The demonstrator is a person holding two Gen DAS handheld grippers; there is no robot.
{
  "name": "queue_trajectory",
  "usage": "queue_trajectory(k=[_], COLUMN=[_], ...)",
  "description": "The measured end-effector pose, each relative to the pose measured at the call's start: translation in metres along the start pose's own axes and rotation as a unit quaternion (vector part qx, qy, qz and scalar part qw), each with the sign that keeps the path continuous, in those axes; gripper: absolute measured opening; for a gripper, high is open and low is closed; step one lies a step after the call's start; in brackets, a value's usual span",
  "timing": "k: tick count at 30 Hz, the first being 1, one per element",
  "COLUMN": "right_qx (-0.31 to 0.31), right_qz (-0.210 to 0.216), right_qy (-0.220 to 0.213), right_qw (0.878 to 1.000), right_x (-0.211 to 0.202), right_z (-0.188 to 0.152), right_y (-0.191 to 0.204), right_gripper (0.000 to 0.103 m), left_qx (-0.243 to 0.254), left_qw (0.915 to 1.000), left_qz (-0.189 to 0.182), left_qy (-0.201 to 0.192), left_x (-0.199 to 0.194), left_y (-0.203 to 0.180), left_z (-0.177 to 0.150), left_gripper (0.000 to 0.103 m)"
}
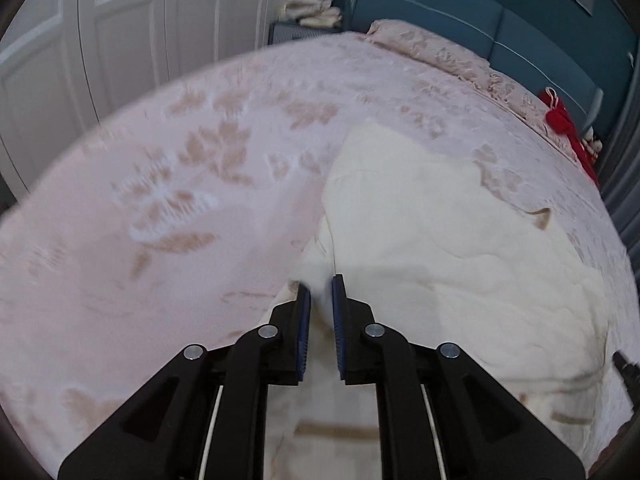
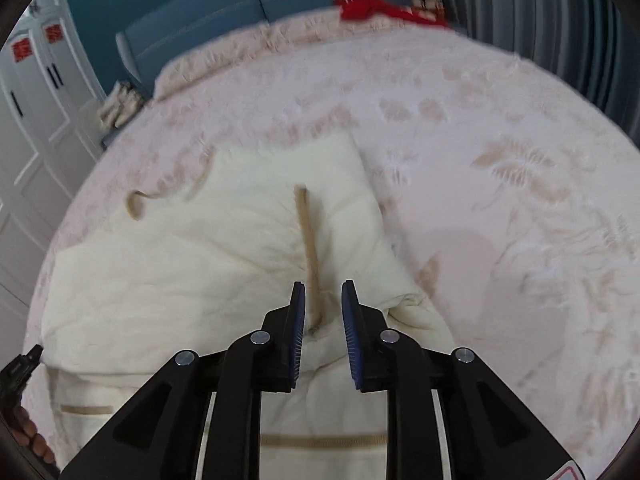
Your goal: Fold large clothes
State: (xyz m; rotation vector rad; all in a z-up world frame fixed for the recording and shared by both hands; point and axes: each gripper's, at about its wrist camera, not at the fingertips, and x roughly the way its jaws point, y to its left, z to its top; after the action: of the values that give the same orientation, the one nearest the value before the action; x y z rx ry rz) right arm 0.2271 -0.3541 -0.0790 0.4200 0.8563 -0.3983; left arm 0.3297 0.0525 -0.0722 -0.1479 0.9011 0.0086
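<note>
Left jaws: the left gripper (image 1: 321, 284) stands narrow, pinching a bunched fold of the cream garment (image 1: 440, 248) between its blue pads.
Right jaws: the right gripper (image 2: 323, 288) is parted a little; the tan stripe (image 2: 310, 252) runs up between the pads, which look clear of the cloth, so no grip there.
Garment: it lies on the pink floral bedspread (image 1: 180, 168), spreading from the left jaws toward one and two o'clock, and from the right jaws toward eleven and nine.
Long axis: hard to call, since the cloth is rumpled; the stripe runs six to twelve in the right view.
Nearer hand: the left, already on the edge.
Count: one cream garment, two grippers, one red item (image 2: 384, 10) at the headboard, one folded pile (image 1: 316, 10) beyond.
</note>
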Motion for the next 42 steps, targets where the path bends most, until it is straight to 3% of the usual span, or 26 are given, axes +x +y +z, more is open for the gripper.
queue_trajectory(k=[1,4,7,9,12,18,31,42], right_qx=[-0.009,-0.058,-0.088,-0.095,-0.109,-0.125,-0.154,-0.126], right_qz=[0.011,0.046,0.067,0.076,0.074,0.055,0.024,0.054], right_qy=[-0.001,0.013,0.036,0.060,0.078,0.093,0.059,0.055], right_qw=[1.000,0.997,0.993,0.991,0.988,0.986,0.986,0.989], right_x=[-0.006,-0.009,0.006,0.019,0.032,0.055,0.075,0.083], right_z=[0.000,-0.004,-0.015,-0.024,-0.040,-0.060,-0.074,-0.076], right_y=[0.008,0.055,0.091,0.108,0.124,0.132,0.138,0.128], right_gripper=[0.008,0.005,0.004,0.003,0.003,0.002,0.000,0.000], left_qx=[0.006,0.028,0.052,0.078,0.098,0.096,0.123,0.128], left_qw=[0.9999,0.9985,0.9969,0.9947,0.9928,0.9922,0.9916,0.9913], left_qz=[0.003,-0.018,-0.057,-0.064,-0.056,-0.051,-0.033,-0.028], left_qy=[-0.008,-0.044,-0.015,0.021,0.040,0.060,0.022,0.009], left_x=[-0.009,-0.040,-0.026,0.000,0.023,0.052,0.065,0.070], left_y=[-0.005,-0.037,-0.070,-0.093,-0.110,-0.112,-0.117,-0.119], left_z=[0.002,0.009,0.005,-0.008,-0.025,-0.048,-0.071,-0.077], left_gripper=[0.010,0.010,0.011,0.011,0.010,0.010,0.010,0.010])
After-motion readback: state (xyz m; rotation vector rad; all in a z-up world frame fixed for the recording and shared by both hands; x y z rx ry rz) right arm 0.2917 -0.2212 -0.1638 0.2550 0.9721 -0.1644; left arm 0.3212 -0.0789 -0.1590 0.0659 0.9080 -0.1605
